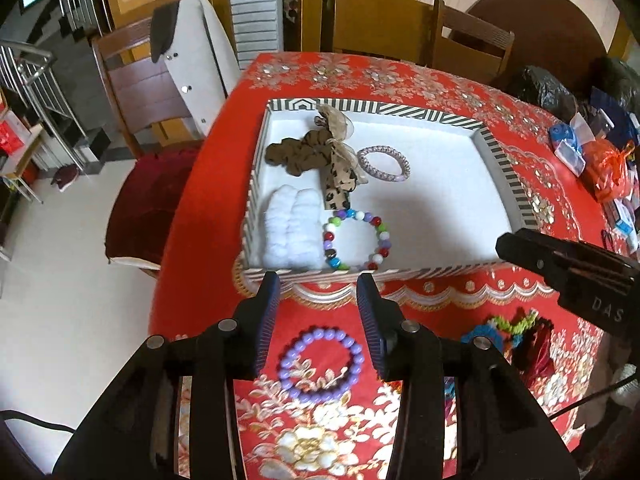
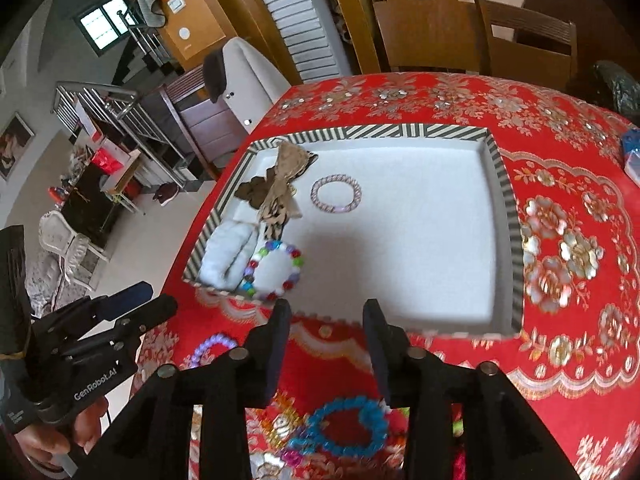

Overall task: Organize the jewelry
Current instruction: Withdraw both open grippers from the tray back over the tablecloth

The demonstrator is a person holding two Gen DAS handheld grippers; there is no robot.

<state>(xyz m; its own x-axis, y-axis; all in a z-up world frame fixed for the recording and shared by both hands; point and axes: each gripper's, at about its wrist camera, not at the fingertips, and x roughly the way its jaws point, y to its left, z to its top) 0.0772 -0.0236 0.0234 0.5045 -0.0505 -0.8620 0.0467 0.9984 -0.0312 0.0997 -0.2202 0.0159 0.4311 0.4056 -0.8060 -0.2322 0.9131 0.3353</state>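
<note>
A striped-rim white tray [image 1: 498,152] [image 2: 514,240] sits on the red tablecloth. It holds a leopard-print scrunchie [image 1: 320,152], a white fluffy scrunchie [image 1: 292,228], a pink spiral hair tie [image 1: 383,163] [image 2: 336,193] and a multicolour bead bracelet [image 1: 356,240] [image 2: 272,270]. My left gripper [image 1: 318,280] is open, above a purple bead bracelet [image 1: 322,362] on the cloth before the tray. My right gripper [image 2: 326,308] is open, above a blue bead bracelet [image 2: 346,426] among other colourful pieces [image 1: 516,336].
Wooden chairs [image 1: 148,84] stand at the table's far and left sides. Bags and small boxes [image 1: 592,152] clutter the right of the table. The table edge drops to the floor on the left.
</note>
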